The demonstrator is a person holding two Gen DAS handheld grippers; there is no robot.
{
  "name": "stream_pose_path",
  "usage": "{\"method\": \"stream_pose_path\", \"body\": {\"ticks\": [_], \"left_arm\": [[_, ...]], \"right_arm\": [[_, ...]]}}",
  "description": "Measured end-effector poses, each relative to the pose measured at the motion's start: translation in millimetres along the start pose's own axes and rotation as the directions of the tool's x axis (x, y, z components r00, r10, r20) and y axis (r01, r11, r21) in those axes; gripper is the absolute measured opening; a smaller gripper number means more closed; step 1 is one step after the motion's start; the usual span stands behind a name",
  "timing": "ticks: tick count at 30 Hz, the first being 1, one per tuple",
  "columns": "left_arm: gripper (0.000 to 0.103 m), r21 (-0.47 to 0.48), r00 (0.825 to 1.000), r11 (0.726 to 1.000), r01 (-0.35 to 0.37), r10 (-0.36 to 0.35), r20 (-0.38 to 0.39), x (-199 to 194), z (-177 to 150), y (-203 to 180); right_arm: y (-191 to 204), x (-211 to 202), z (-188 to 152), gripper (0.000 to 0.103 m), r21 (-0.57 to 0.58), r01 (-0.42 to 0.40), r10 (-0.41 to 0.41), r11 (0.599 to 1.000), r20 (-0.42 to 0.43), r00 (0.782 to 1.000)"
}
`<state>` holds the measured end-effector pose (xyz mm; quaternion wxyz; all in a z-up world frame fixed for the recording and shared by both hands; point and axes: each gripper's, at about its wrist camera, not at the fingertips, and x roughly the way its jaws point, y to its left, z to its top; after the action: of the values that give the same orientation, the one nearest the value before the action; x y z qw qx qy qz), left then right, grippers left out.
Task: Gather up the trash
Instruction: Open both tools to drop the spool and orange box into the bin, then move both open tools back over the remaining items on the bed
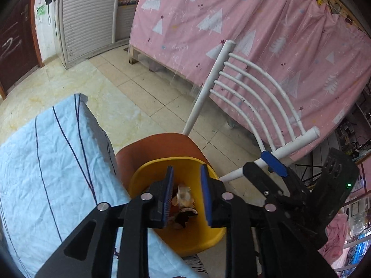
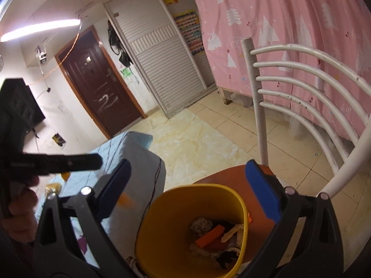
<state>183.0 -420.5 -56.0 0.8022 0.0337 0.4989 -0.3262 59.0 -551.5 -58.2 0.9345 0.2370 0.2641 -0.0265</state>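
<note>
A yellow bin [image 1: 185, 241] [image 2: 162, 231] stands on an orange chair seat [image 1: 157, 143] [image 2: 220, 173]. In it lies trash [image 1: 183, 199]: an orange piece [image 2: 208, 237], a grey crumpled ball [image 2: 201, 224] and pale scraps [image 2: 231, 231]. My left gripper [image 1: 187, 168] hangs over the bin's mouth, its jaws a little apart with nothing pressed between the blue pads. My right gripper [image 2: 189, 164] is wide open above the bin's rim and holds nothing. One of its blue pads [image 1: 274, 162] shows at the right of the left wrist view.
A table under a light blue cloth [image 1: 46, 162] [image 2: 139, 153] stands beside the chair, with a yellow scrap [image 2: 53, 187] and an orange scrap [image 2: 66, 175] on it. The white chair back [image 1: 255, 88] [image 2: 301, 88] rises behind the bin. A pink curtain [image 1: 231, 23] hangs beyond. A hand [image 2: 20, 199] is at the left.
</note>
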Motion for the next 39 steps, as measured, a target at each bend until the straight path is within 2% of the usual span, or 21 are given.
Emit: {"method": "stream_pose_path", "body": {"ticks": [9, 18, 22, 30, 33, 36, 39], "left_arm": [[0.017, -0.028, 1.000, 1.000, -0.014, 0.014, -0.010, -8.0, -7.3, 18.7], [0.017, -0.067, 0.996, 0.997, -0.048, 0.053, 0.079, -61.9, -19.1, 59.0], [0.017, -0.106, 0.988, 0.990, -0.089, 0.101, 0.115, -86.6, -24.9, 84.7], [0.019, -0.179, 0.968, 0.970, -0.167, 0.195, 0.156, -126.6, -38.1, 132.5], [0.027, -0.212, 0.958, 0.957, -0.198, 0.235, 0.167, -139.7, -45.6, 151.6], [0.036, -0.249, 0.940, 0.937, -0.247, 0.294, 0.176, -155.6, -55.7, 174.5], [0.039, -0.277, 0.922, 0.915, -0.293, 0.347, 0.172, -165.5, -65.4, 193.1]], "right_arm": [[23.2, 10.1, -1.7, 0.096, -0.020, -0.038, 0.037, 0.999, -0.029, 0.999], [81.5, 31.9, -7.2, 0.097, -0.099, -0.089, 0.082, 0.991, -0.079, 0.993], [114.9, 42.6, -7.7, 0.097, -0.153, -0.118, 0.102, 0.981, -0.109, 0.989], [169.8, 58.5, -10.6, 0.097, -0.228, -0.171, 0.139, 0.959, -0.151, 0.979], [189.9, 65.3, -14.0, 0.097, -0.253, -0.189, 0.149, 0.949, -0.171, 0.974], [206.7, 73.7, -16.9, 0.097, -0.274, -0.205, 0.156, 0.939, -0.192, 0.969], [222.9, 81.7, -19.1, 0.097, -0.291, -0.219, 0.163, 0.931, -0.208, 0.965]]}}
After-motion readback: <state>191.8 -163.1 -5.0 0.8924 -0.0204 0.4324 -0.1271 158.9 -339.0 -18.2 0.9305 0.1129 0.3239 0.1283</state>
